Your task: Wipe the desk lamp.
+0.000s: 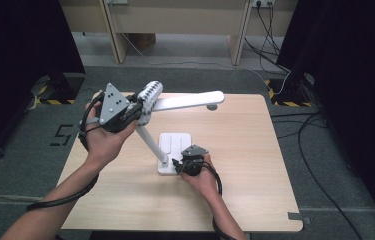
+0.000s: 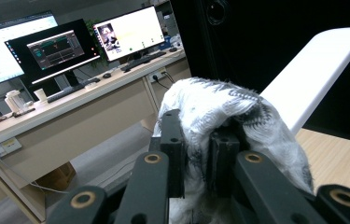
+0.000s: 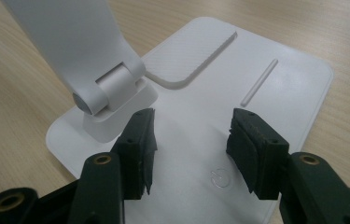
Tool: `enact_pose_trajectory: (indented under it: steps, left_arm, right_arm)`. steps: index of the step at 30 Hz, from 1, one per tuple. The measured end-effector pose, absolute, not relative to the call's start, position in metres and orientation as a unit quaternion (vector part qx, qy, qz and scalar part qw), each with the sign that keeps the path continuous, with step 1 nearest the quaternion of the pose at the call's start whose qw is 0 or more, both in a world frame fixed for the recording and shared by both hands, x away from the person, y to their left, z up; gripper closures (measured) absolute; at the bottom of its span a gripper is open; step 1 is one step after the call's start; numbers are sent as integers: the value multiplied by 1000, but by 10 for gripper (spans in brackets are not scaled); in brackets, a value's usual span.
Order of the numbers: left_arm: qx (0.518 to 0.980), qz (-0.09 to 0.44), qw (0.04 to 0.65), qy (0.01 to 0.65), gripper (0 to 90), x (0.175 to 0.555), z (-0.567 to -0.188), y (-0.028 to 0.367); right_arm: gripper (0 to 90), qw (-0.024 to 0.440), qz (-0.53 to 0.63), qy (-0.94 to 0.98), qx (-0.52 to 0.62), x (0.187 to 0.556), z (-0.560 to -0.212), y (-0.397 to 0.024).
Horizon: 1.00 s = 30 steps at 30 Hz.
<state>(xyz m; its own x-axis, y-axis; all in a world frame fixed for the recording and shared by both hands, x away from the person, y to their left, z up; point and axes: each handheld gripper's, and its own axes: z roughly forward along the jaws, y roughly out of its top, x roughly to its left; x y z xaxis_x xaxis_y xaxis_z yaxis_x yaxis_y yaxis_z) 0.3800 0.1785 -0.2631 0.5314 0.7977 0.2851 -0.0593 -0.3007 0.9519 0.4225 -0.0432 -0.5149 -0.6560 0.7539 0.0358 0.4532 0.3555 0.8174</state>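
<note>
The left hand (image 1: 106, 142) is raised above the surface (image 1: 235, 200), forearm slanting up from the lower left edge of the high view, wrist bent so that the left tongs (image 1: 137, 107) point toward the far side; those tongs are pinching one grey-and-white cloth (image 2: 219, 112), which wraps over both jaw tips and lies against the lamp's elbow, where the long white head bar (image 1: 190, 101) runs off to the right of the tongs. The right hand (image 1: 202, 177) sits low, just above the surface, forearm coming in from the bottom edge; the right tongs (image 3: 191, 135) stand spread over the near end of the lamp's flat white base (image 3: 275, 93), jaws apart with nothing between them, and whether their tips touch the base I cannot tell; the hinge of the lamp's stem (image 3: 102, 88) is just beyond the left jaw. Counted: one desk lamp, one cloth, two tongs, two hands.
</note>
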Motion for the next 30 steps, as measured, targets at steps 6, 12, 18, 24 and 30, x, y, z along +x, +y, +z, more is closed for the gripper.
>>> enact_pose_trajectory:
  steps: [6, 12, 18, 24, 30]
  left_arm:
    - [699, 405, 528, 261, 794, 381, -262, 175]
    - [700, 404, 528, 260, 795, 382, -261, 172]
    - [701, 404, 528, 259, 794, 382, -261, 169]
    - [702, 402, 528, 257, 795, 382, -260, 165]
    - [702, 403, 529, 256, 795, 382, -260, 163]
  right_arm:
    - [509, 176, 426, 805, 374, 423, -515, -43]
    - [509, 176, 425, 805, 375, 423, -515, -43]
    - [511, 180, 426, 806, 368, 423, -515, -44]
    - [511, 180, 426, 806, 368, 423, -515, -44]
    - [511, 181, 427, 806, 368, 424, -515, -44]
